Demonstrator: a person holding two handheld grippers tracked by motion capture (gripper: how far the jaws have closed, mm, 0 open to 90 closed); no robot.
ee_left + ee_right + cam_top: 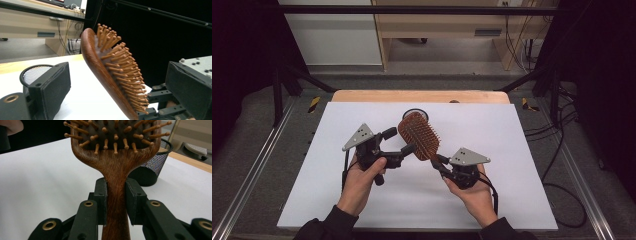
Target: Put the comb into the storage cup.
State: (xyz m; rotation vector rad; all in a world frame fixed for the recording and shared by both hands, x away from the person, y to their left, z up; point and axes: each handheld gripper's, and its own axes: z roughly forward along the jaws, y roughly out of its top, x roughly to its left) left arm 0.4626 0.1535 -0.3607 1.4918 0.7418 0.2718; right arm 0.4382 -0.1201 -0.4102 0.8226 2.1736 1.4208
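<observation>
Your right tool has the wooden hairbrush clamped by its handle; in the right gripper view both pads press flat against the handle's sides, just below where it widens into the head. The brush is clear of the table, held up in the air with its head tilted away from you and its bristles facing up and to your right.

Your left tool stands wide and holds nothing. In the high view it lies just beside the near left edge of the brush head, one jaw on either side of that edge; in the left gripper view the brush head stands between the two jaws with a gap on each side. I cannot tell whether either pad touches the wood.

A black mesh cup stands upright on the table just behind the brush head, and looks to be the place the brush is bound for.

Judged from this, the pick-up is done and the grip on the handle looks sound. Still outstanding: either a handover to the left tool or a direct placement, then lowering the brush into the cup and releasing it. The brush is not yet over the cup's mouth.
</observation>
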